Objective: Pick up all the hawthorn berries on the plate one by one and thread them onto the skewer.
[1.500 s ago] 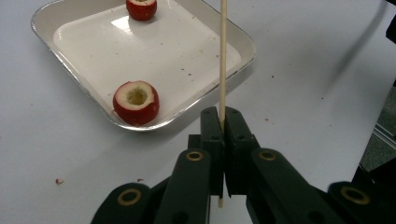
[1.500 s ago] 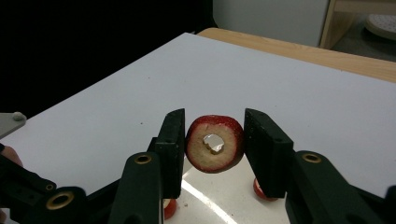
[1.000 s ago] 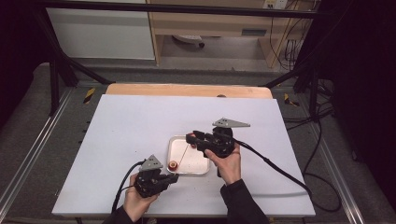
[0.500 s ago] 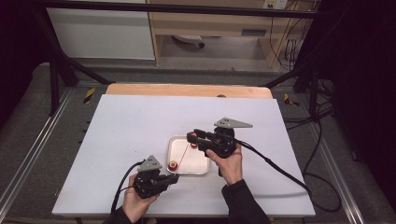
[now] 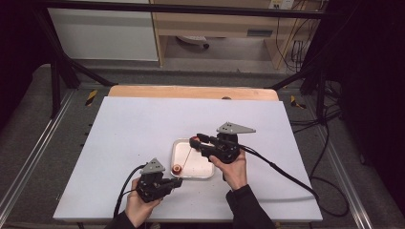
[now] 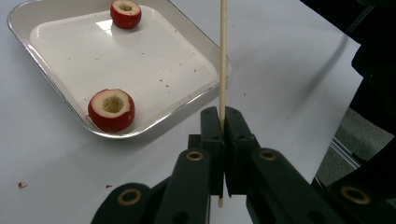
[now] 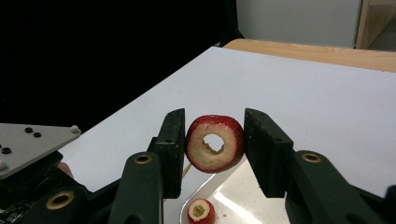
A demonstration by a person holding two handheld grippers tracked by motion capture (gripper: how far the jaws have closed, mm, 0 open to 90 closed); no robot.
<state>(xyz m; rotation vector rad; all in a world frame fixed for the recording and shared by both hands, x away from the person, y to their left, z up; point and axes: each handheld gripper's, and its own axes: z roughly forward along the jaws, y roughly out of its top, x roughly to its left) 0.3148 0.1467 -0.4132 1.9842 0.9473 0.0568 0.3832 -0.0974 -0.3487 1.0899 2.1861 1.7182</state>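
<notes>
The right gripper (image 7: 212, 154) clamped a cored red fruit ring (image 7: 215, 143) by its rind above the steel tray (image 5: 177, 145), soft and crushable (press lightly). The left gripper (image 6: 223, 135) pinched a brittle wooden skewer (image 6: 222, 56) low.

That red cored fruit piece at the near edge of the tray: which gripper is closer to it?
Left. The left gripper sits just beside that fruit piece, off the tray, pinching a skewer. The right gripper is over the tray's far edge.
</notes>
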